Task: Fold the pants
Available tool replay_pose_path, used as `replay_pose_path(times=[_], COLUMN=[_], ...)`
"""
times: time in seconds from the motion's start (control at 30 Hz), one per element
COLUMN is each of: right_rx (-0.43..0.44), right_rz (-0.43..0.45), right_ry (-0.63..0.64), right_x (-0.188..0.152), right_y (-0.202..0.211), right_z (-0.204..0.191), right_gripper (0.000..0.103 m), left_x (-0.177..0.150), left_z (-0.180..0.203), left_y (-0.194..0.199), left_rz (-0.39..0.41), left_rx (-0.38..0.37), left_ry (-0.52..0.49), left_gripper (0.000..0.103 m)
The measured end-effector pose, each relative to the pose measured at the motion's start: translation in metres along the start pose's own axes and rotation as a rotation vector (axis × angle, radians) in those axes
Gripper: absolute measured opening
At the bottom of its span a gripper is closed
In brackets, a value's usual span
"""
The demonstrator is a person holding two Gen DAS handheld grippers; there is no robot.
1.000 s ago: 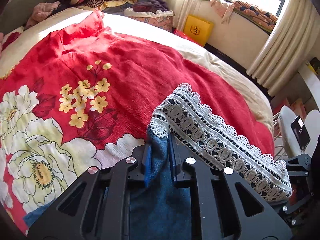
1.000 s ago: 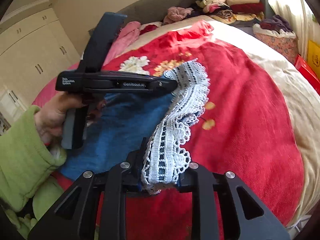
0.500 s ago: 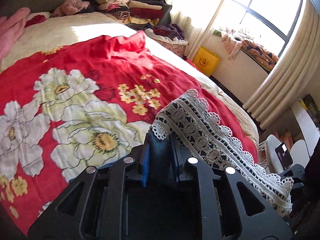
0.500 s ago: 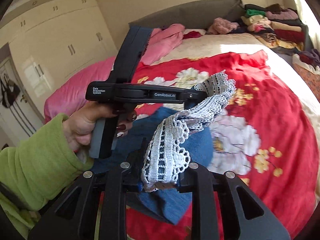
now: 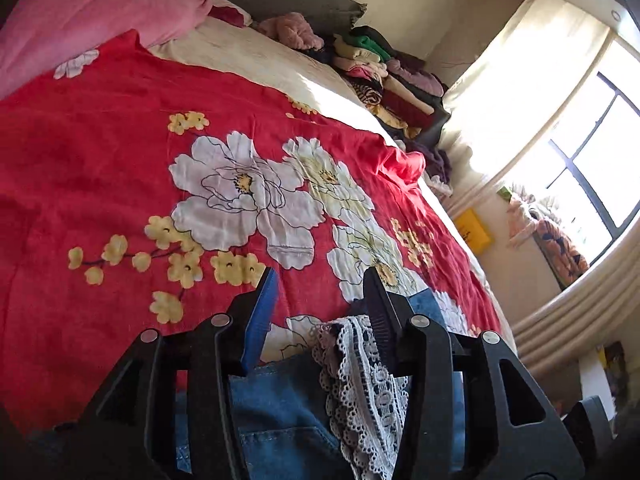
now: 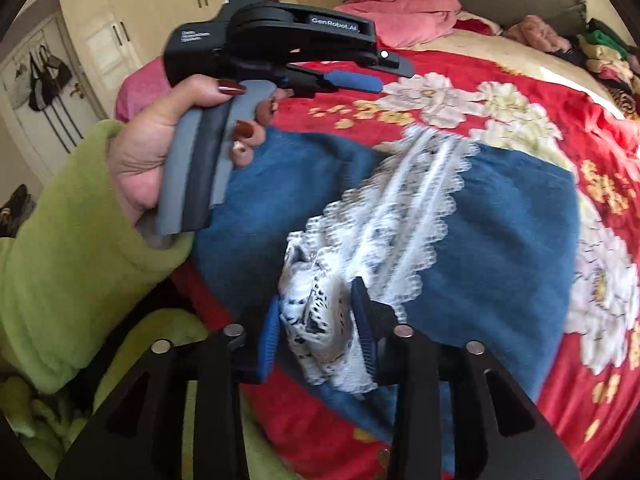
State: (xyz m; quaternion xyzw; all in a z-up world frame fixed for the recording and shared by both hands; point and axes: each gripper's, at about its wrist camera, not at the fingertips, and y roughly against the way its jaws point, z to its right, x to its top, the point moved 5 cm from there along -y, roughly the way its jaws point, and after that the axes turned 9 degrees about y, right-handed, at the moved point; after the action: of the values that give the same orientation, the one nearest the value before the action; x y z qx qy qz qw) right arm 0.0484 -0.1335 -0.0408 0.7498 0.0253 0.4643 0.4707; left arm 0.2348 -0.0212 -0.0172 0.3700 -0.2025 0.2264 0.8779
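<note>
Blue denim pants [image 6: 500, 232] with a white lace hem [image 6: 420, 200] lie folded over on the red floral blanket [image 6: 560, 92]. My right gripper [image 6: 316, 296] is low over the near end of the lace. Its jaws are opening, and a loose bunch of lace sits between the pads. My left gripper [image 6: 394, 78], held by a hand in a green sleeve [image 6: 80, 240], hovers above the pants. In the left wrist view the left gripper [image 5: 320, 276] has its jaws opening too. The lace hem [image 5: 360, 380] droops beside the right finger over the denim [image 5: 280, 408], and nothing is pinched.
A stack of folded clothes [image 5: 380, 76] sits at the bed's far corner by the curtain. Pink bedding [image 5: 100, 12] is heaped at the headboard. A yellow bag [image 5: 474, 232] stands on the floor beside the bed. Wardrobe doors [image 6: 112, 48] are at the left.
Both grippers swung across the bed towards the headboard, carrying the lace hem over the denim. Both then widened their jaws and let go of the hem.
</note>
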Motion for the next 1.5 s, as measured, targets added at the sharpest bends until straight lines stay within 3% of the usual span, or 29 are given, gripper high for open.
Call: replay_pose_path(times=[0.03, 0.1, 0.27, 0.37, 0.47, 0.53, 0.57, 0.63, 0.67, 0.7, 0.73, 0.8, 0.93, 1.0, 1.1, 1.17, 1.33, 1.5], right_rx=[0.007, 0.003, -0.187, -0.235, -0.254, -0.259, -0.259, -0.248, -0.232, -0.222, -0.212, -0.227, -0.348, -0.332, -0.327, -0.343, -0.342, -0.326], right_rz=[0.02, 0.055, 0.109, 0.11, 0.089, 0.07, 0.065, 0.052, 0.042, 0.032, 0.019, 0.008, -0.016, 0.022, 0.071, 0.099, 0.121, 0.136], right_ry=[0.018, 0.013, -0.132, -0.259, -0.316, -0.352, -0.366, -0.405, -0.42, -0.429, -0.43, -0.406, -0.314, -0.325, -0.318, -0.275, -0.222, -0.19], right_x=[0.001, 0.003, 0.004, 0.006, 0.004, 0.004, 0.004, 0.005, 0.004, 0.002, 0.001, 0.001, 0.004, 0.003, -0.002, -0.007, -0.024, -0.033], right_y=[0.008, 0.021, 0.057, 0.059, 0.05, 0.036, 0.031, 0.016, 0.008, 0.003, -0.004, -0.01, -0.012, 0.001, 0.029, 0.049, 0.075, 0.086], right_z=[-0.002, 0.0, 0.069, 0.122, 0.161, 0.183, 0.191, 0.208, 0.212, 0.215, 0.216, 0.211, 0.204, 0.201, 0.188, 0.172, 0.141, 0.117], right_gripper=[0.053, 0.053, 0.061, 0.067, 0.071, 0.071, 0.071, 0.071, 0.066, 0.057, 0.038, 0.038, 0.052, 0.061, 0.066, 0.076, 0.08, 0.082], left_x=[-0.002, -0.007, -0.021, -0.027, -0.037, -0.047, -0.049, -0.051, -0.05, -0.047, -0.043, -0.04, -0.047, -0.044, -0.038, -0.035, -0.053, -0.095], left_z=[0.0, 0.003, 0.013, 0.013, 0.01, 0.008, 0.009, 0.014, 0.018, 0.021, 0.023, 0.022, 0.006, 0.008, 0.011, 0.008, 0.014, 0.024], left_y=[0.001, -0.003, -0.021, -0.038, -0.058, -0.07, -0.073, -0.071, -0.067, -0.059, -0.052, -0.041, -0.057, -0.049, -0.022, -0.001, 0.044, 0.069], left_rz=[-0.003, -0.02, -0.077, -0.109, -0.168, -0.21, -0.221, -0.22, -0.207, -0.187, -0.174, -0.144, -0.176, -0.15, -0.106, -0.068, -0.027, -0.047], left_rx=[-0.009, -0.005, -0.031, 0.017, 0.072, 0.104, 0.101, 0.106, 0.111, 0.098, 0.08, 0.096, 0.171, 0.171, 0.178, 0.189, 0.213, 0.204], left_ry=[0.005, -0.001, -0.013, -0.03, -0.059, -0.082, -0.088, -0.112, -0.136, -0.145, -0.144, -0.164, -0.165, -0.17, -0.181, -0.163, -0.178, -0.175], left_gripper=[0.04, 0.044, 0.061, 0.069, 0.071, 0.053, 0.027, 0.02, 0.01, 0.009, 0.009, 0.01, 0.021, 0.028, 0.028, 0.029, 0.051, 0.07])
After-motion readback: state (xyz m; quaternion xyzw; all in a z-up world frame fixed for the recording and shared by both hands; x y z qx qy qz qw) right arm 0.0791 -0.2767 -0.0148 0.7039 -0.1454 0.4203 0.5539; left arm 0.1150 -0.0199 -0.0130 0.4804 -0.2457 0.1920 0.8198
